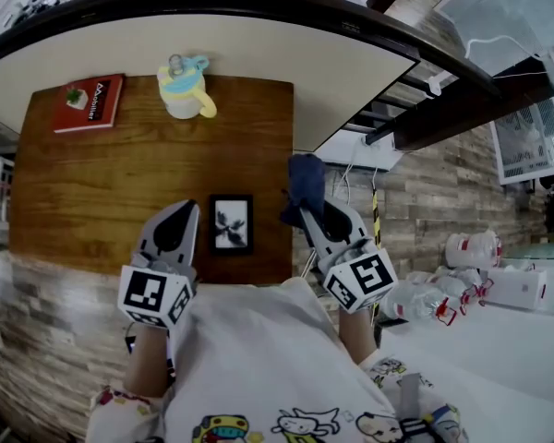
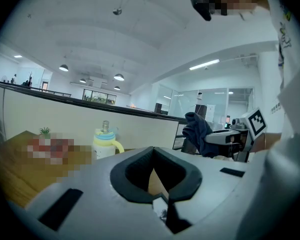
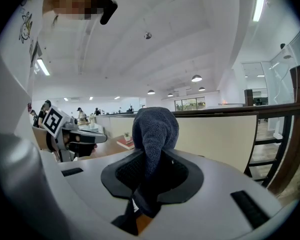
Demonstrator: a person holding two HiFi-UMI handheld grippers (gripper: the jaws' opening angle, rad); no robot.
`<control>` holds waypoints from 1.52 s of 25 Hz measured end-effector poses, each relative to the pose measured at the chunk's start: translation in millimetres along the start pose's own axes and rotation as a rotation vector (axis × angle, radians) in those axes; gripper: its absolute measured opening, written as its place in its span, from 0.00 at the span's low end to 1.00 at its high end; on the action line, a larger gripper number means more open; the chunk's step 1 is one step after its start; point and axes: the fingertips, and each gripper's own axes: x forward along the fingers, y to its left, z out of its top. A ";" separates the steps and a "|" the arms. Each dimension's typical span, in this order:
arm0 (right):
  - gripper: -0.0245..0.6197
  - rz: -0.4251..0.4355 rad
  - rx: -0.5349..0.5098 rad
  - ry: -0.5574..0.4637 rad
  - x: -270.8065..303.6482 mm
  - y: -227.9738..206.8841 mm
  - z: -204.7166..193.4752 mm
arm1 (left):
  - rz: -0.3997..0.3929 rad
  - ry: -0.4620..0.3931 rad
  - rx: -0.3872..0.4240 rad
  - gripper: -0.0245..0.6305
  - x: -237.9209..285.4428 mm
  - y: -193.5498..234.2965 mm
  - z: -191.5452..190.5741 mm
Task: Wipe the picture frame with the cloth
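**Right gripper (image 1: 307, 212) has the cloth (image 1: 305, 181); picture frame (image 1: 231, 223) lies to its left**

Head view: the right gripper is closed on the dark blue cloth, which stands up in a bunch above its tip. The cloth hangs just past the right edge of the wooden worktop (image 1: 111, 183). The picture frame seems to lie flat near the front edge, between both grippers, with its long axis running away from me toward the far wall. The left gripper (image 1: 186, 212) is just beside the frame's left side, apart from it as far as I can see, so it is the nearer one. But the cloth is on the right, so I judge the coming move must carry it leftward and down onto the frame. At the far end stand a lidded cup (image 1: 185, 86) and a red book (image 1: 90, 101); what is in the cup I cannot see.

Left gripper view: the left gripper (image 2: 159, 196) has its jaws together with nothing between them. The frame does not show here.

Right gripper view: the right gripper (image 3: 140, 209) pinches the cloth (image 3: 155, 131) low down. The frame is not visible here either.
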 end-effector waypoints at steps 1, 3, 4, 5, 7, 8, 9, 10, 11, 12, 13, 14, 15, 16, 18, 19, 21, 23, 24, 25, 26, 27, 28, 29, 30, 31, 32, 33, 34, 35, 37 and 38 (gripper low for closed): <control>0.14 0.000 0.000 0.000 -0.2 -0.1 -0.5 | 0.000 0.000 0.001 0.04 0.1 -0.3 -0.1; 0.14 -0.001 0.002 0.000 -0.6 0.2 -1.2 | -0.004 0.001 0.006 0.04 0.6 -1.2 0.5; 0.14 -0.001 0.003 0.000 -0.8 0.5 -1.4 | -0.006 0.002 0.011 0.04 0.8 -1.5 0.9; 0.14 0.000 0.004 0.000 -0.9 0.9 -1.6 | -0.007 0.003 0.016 0.04 0.9 -1.6 0.9; 0.14 0.001 0.003 0.000 -1.0 1.7 -2.1 | -0.008 0.007 0.024 0.04 1.3 -1.5 0.6; 0.14 0.000 0.003 0.001 -1.3 1.8 -2.5 | -0.008 0.007 0.029 0.04 1.5 -1.5 0.3; 0.14 -0.002 0.001 0.001 -1.7 1.7 -2.8 | -0.011 0.008 0.034 0.04 1.7 -1.8 0.2; 0.14 -0.005 0.001 0.002 -2.2 1.8 -3.1 | -0.014 0.008 0.039 0.04 1.8 -2.0 0.3; 0.14 -0.007 0.001 0.003 -2.5 2.1 -3.3 | -0.018 0.009 0.043 0.04 1.7 -1.8 0.4; 0.14 -0.008 0.001 0.002 -2.5 2.6 -3.5 | -0.020 0.011 0.045 0.04 1.7 -1.0 0.8; 0.14 -0.008 0.001 0.002 -2.4 3.3 -3.6 | -0.022 0.011 0.047 0.04 2.0 -0.2 1.5; 0.14 -0.006 0.000 0.002 -2.5 4.2 -4.1 | -0.024 0.011 0.048 0.04 2.4 0.2 2.0; 0.14 -0.004 -0.001 0.005 -2.8 5.3 -5.0 | -0.027 0.012 0.050 0.04 2.6 0.4 1.9; 0.14 -0.002 -0.002 0.007 -3.1 6.5 -6.1 | -0.028 0.013 0.053 0.04 2.5 0.6 1.5; 0.14 -0.001 0.000 0.012 -3.6 8.2 -8.4 | -0.030 0.016 0.059 0.04 2.2 1.1 0.2; 0.14 -0.001 0.001 0.013 -3.9 8.5 -9.3 | -0.029 0.016 0.061 0.04 2.1 1.5 -0.3; 0.14 -0.002 0.002 0.015 -4.4 8.8 -10.1 | -0.028 0.017 0.061 0.04 1.9 2.6 -1.1; 0.14 -0.003 0.004 0.013 -4.4 9.1 -10.1 | -0.028 0.018 0.063 0.04 1.7 4.2 -1.2; 0.14 -0.003 0.006 0.012 -4.4 9.2 -10.2 | -0.028 0.019 0.067 0.04 1.4 5.2 -1.5; 0.14 -0.005 0.008 0.012 -4.4 9.2 -10.8 | -0.028 0.020 0.070 0.04 0.9 6.0 -2.1; 0.14 -0.007 0.010 0.014 -4.3 9.1 -11.6 | -0.027 0.022 0.071 0.04 0.4 6.5 -2.8; 0.14 -0.009 0.012 0.016 -4.3 9.2 -12.4 | -0.026 0.024 0.070 0.04 -0.1 6.6 -3.2; 0.14 -0.010 0.014 0.017 -4.2 9.6 -12.7 | -0.026 0.025 0.069 0.04 -0.5 6.6 -3.4; 0.14 -0.009 0.016 0.017 -3.9 10.2 -12.7 | -0.026 0.025 0.067 0.04 -0.9 6.6 -3.3; 0.14 -0.008 0.017 0.016 -3.6 11.1 -12.6 | -0.025 0.024 0.066 0.04 -1.6 6.8 -3.4; 0.14 -0.006 0.016 0.015 -3.5 12.0 -12.5 | -0.025 0.023 0.068 0.04 -2.5 7.0 -3.8; 0.14 -0.005 0.015 0.013 -3.6 12.9 -12.4 | -0.024 0.021 0.070 0.04 -3.4 7.1 -4.4; 0.14 -0.004 0.015 0.012 -4.0 13.6 -12.2 | -0.024 0.019 0.070 0.04 -4.1 7.1 -4.9; 0.14 -0.005 0.015 0.010 -4.4 14.1 -12.0 | -0.024 0.018 0.070 0.04 -4.7 6.9 -5.1; 0.14 -0.006 0.015 0.009 -4.9 14.5 -11.8 | -0.024 0.018 0.071 0.04 -5.2 6.8 -5.1; 0.14 -0.007 0.018 0.008 -5.4 15.8 -12.0 | -0.023 0.019 0.072 0.04 -6.4 7.4 -4.4; 0.14 -0.007 0.020 0.009 -5.5 16.8 -12.1 | -0.022 0.019 0.071 0.04 -7.1 8.1 -3.8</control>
